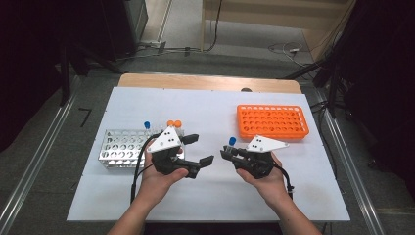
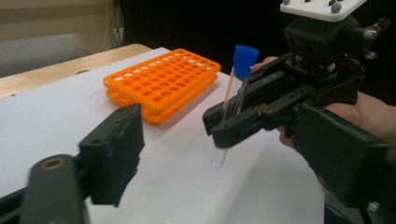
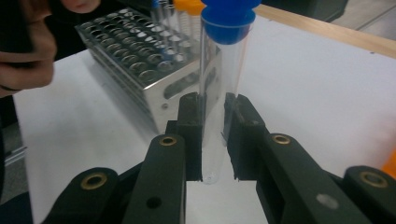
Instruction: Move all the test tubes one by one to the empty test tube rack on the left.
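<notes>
While the right gripper (image 1: 229,152) is clamped on the clear blue-capped plastic tube (image 3: 219,93), held upright above the worktop's (image 1: 220,196) middle, the orange perforated plastic rack (image 1: 272,121) lies toward the far right corner; the left gripper (image 1: 200,149) stands open, empty.

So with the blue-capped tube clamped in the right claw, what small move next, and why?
Probably carry the clear blue-capped test tube right toward the orange plastic rack: the right claw grips it upright above the white table, and that rack's holes look empty.
</notes>
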A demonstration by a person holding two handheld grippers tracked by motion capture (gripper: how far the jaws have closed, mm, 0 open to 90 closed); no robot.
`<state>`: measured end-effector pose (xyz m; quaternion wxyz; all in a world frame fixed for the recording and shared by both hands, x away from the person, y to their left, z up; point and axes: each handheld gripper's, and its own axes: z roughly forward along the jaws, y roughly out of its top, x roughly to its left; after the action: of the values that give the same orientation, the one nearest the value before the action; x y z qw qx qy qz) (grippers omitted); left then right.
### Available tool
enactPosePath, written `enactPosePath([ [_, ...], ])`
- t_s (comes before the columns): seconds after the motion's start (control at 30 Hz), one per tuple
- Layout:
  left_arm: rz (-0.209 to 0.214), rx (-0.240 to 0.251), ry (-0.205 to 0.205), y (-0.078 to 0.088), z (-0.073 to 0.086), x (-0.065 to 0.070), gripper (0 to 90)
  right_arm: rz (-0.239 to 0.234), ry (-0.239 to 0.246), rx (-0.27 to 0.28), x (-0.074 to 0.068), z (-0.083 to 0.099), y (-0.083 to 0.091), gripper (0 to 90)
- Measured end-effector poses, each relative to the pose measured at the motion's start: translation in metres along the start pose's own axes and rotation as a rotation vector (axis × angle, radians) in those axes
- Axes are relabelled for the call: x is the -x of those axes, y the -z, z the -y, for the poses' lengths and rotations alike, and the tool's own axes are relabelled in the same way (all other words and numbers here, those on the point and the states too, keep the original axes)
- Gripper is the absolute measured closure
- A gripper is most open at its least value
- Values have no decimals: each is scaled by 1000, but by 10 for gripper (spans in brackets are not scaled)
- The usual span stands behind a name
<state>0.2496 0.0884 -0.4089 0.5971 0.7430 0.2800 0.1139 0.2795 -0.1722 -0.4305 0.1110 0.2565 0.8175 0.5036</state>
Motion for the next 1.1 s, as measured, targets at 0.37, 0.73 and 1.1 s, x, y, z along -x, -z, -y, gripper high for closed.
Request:
enactPosePath([
  [0.37, 90, -16, -11, -10, 2, 8, 520, -73, 49, -19, -30, -6, -10, 750],
  [0.73, 97, -31, -26, -12, 4, 8, 752, -111, 47, -38, -40, -5, -17, 748],
  [1.1, 51, -8, -36, 1, 0, 0, 768, -119, 57, -16, -34, 0, -14, 381],
])
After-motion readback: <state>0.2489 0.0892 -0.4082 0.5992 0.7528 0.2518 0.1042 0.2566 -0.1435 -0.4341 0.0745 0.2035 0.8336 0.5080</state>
